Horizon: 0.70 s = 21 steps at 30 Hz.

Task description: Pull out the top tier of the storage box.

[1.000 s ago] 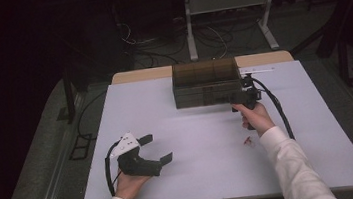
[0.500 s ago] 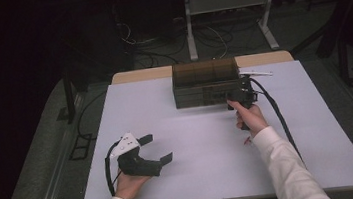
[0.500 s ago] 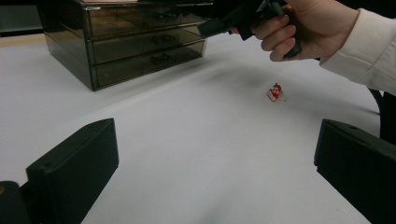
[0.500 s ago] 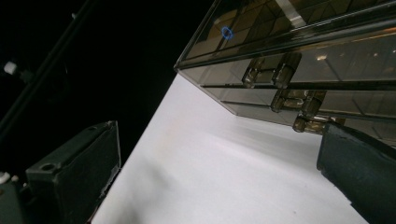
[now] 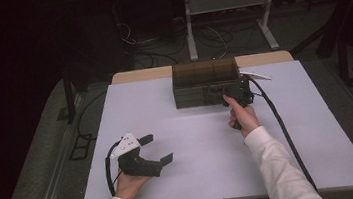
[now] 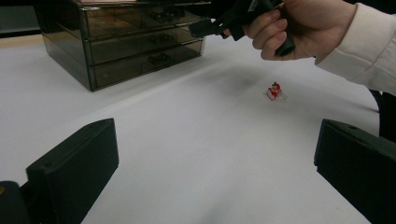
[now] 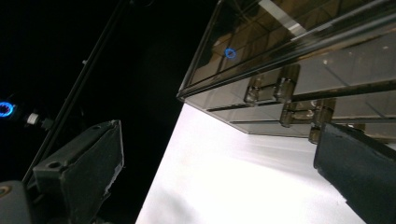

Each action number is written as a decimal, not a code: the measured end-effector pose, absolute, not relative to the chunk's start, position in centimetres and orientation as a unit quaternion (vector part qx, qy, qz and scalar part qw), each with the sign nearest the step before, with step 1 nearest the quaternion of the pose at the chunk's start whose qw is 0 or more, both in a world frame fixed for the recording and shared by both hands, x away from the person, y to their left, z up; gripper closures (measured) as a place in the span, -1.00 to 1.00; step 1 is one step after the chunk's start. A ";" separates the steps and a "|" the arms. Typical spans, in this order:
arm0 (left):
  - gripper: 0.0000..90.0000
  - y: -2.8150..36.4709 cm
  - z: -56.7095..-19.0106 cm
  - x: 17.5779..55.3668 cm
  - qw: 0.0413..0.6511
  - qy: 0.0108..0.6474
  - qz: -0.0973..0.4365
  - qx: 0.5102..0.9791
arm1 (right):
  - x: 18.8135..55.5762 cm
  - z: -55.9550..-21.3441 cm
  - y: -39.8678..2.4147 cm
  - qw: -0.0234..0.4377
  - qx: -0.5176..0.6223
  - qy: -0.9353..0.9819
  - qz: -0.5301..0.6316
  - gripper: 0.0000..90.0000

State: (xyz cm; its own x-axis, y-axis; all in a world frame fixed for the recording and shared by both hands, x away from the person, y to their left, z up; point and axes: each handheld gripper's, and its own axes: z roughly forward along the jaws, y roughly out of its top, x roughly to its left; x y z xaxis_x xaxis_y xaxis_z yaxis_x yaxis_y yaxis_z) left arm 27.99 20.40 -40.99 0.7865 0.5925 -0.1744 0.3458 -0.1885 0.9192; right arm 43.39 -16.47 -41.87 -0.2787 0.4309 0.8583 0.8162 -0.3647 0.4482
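Note:
A smoky see-through chest (image 5: 205, 82) with three shut drawers stands at the table's far middle. My right gripper (image 5: 228, 95) is held up against its front, right of centre, jaws open and nothing between them. In the right gripper view, tilted, the drawer handles (image 7: 270, 88) lie just beyond the open jaws. My left gripper (image 5: 159, 149) rests open and empty near the front left. Its own view takes in the chest (image 6: 126, 42), the right hand with its gripper (image 6: 210, 25), and a small red object (image 6: 274, 91) on the table below that hand.
The white table top (image 5: 165, 111) has a wooden strip (image 5: 136, 75) at its far edge. The right gripper's black cable (image 5: 280, 123) trails back along the right side. Beyond the table are a dark floor, cables and a white stand (image 5: 226, 3).
The right hand has carried its gripper forward and slightly left, up to the chest's front, and its wrist now covers the red object in the high view. The left gripper has stayed put.

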 end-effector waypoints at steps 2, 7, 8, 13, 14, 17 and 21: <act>-1.00 20.4 -41.0 28.0 0.558 0.307 0.111 0.763 | 43.4 -42.0 -16.3 0.165 -0.585 -0.532 -0.589 -0.96; -1.00 20.4 -41.0 28.0 0.558 0.306 0.110 0.763 | 43.5 -42.2 -16.0 0.169 -0.598 -0.516 -0.589 -0.84; -1.00 20.4 -41.0 28.0 0.558 0.306 0.110 0.763 | 43.5 -42.2 -16.0 0.168 -0.600 -0.514 -0.589 -0.80; -1.00 20.4 -41.0 28.0 0.559 0.307 0.110 0.763 | 43.5 -42.4 -15.7 0.176 -0.608 -0.508 -0.584 -0.69; -1.00 20.4 -41.0 28.0 0.559 0.307 0.110 0.763 | 43.5 -42.4 -15.7 0.176 -0.608 -0.508 -0.584 -0.69; -1.00 20.4 -41.0 28.0 0.559 0.306 0.110 0.763 | 43.4 -42.5 -15.7 0.177 -0.618 -0.496 -0.583 -0.61; -1.00 20.3 -41.0 28.0 0.559 0.306 0.109 0.763 | 43.4 -42.7 -15.8 0.181 -0.631 -0.484 -0.580 -0.45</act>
